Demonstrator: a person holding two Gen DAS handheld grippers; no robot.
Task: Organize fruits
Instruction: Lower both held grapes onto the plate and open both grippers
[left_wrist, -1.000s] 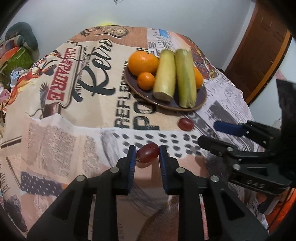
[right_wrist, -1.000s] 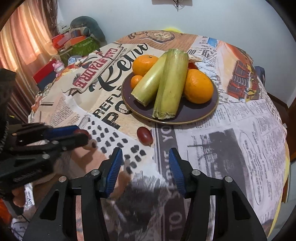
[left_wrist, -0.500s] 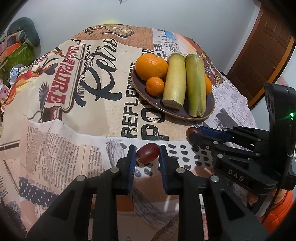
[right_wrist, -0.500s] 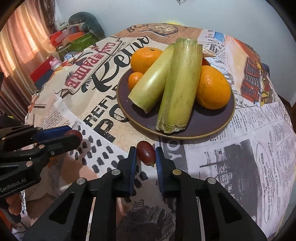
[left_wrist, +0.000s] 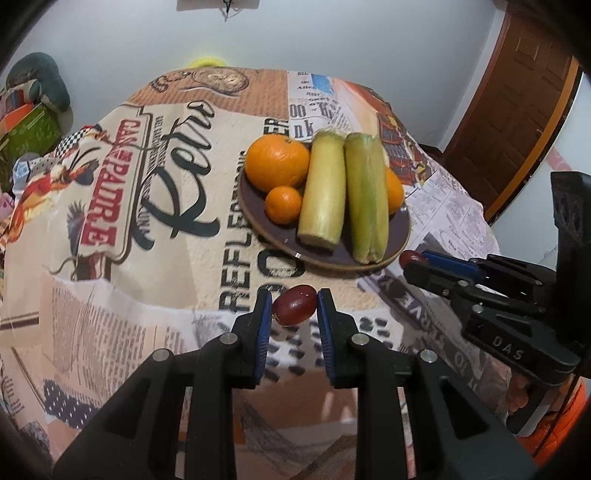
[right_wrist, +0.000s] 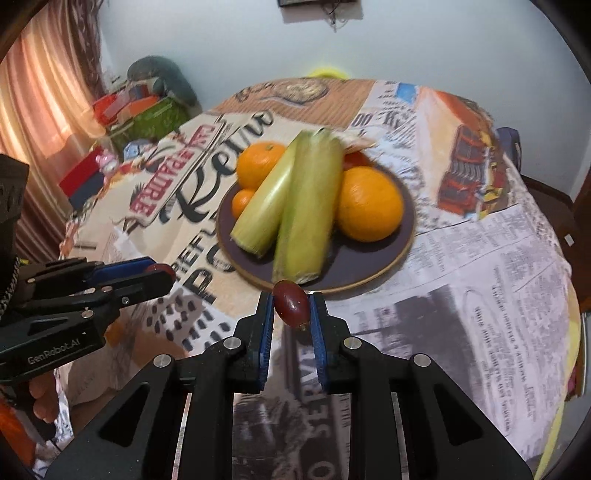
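My left gripper (left_wrist: 294, 305) is shut on a dark red grape (left_wrist: 294, 305), held just above the printed tablecloth in front of the plate. My right gripper (right_wrist: 291, 307) is shut on a second red grape (right_wrist: 290, 303), close to the near rim of the brown plate (right_wrist: 373, 273). The plate (left_wrist: 258, 218) holds two pale green corn cobs (left_wrist: 364, 195), a large orange (left_wrist: 277, 162), a small orange (left_wrist: 283, 205) and another orange (right_wrist: 367, 203) on the far side. Each gripper shows in the other's view: the right gripper (left_wrist: 410, 260), the left gripper (right_wrist: 160, 271).
A round table (left_wrist: 110, 258) under a newspaper-print cloth fills both views. Boxes and clutter (right_wrist: 144, 110) stand beyond its left edge by a curtain (right_wrist: 33, 110). A wooden door (left_wrist: 517, 110) lies to the right. A hand (right_wrist: 44, 402) holds the left gripper.
The right gripper went from open behind the grape on the cloth to shut on it and lifted it. Both grippers moved closer to the plate with their grapes.
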